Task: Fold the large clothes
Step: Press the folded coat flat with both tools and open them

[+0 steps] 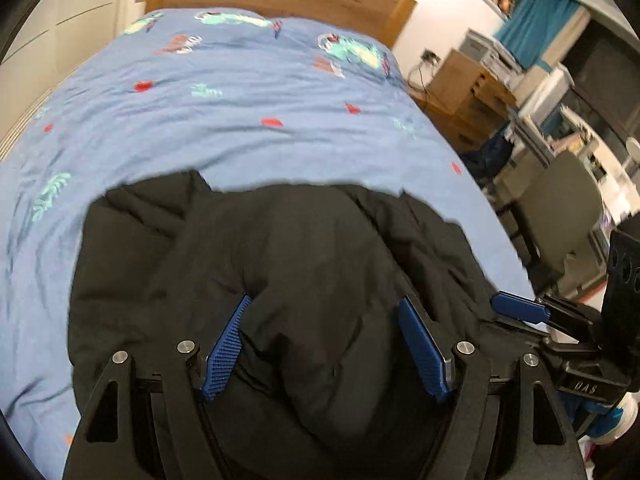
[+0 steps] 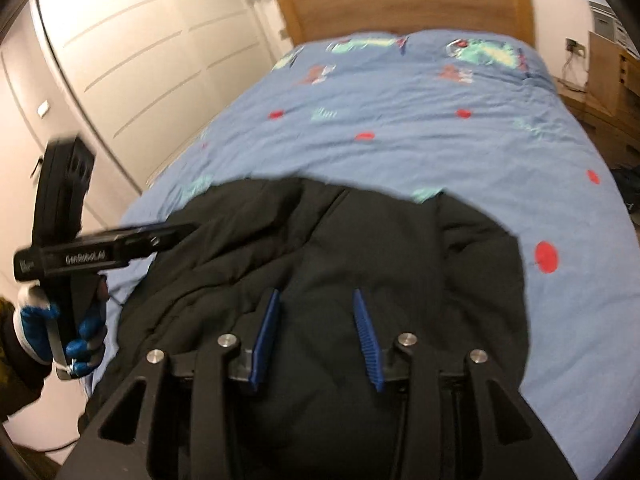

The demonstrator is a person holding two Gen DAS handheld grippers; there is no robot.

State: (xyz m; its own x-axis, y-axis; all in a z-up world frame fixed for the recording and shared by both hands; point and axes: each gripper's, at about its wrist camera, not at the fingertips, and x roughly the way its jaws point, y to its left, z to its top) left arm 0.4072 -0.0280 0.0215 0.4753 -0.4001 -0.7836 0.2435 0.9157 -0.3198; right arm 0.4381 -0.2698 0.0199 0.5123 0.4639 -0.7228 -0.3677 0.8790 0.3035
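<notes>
A black padded jacket (image 1: 304, 248) lies bunched at the near end of the bed, on a blue patterned duvet (image 1: 224, 120). My left gripper (image 1: 325, 300) hovers over the jacket's middle with its blue pads wide apart; the dark fabric bulges below them and nothing is pinched. My right gripper (image 2: 315, 293) is over the same jacket (image 2: 360, 232), its pads a narrower gap apart and not pressing on the cloth. One blue finger (image 1: 516, 309) of the right gripper shows at the jacket's right edge. A gloved hand (image 2: 80, 340) holds the left tool at the jacket's left edge.
A wooden headboard (image 2: 404, 4) closes the far end of the bed. White wardrobe doors (image 2: 132, 52) run along the left side. On the right stand a wooden cabinet (image 1: 460, 76), a grey chair (image 1: 560, 208) and cluttered shelves. The duvet (image 2: 400, 120) beyond the jacket is bare.
</notes>
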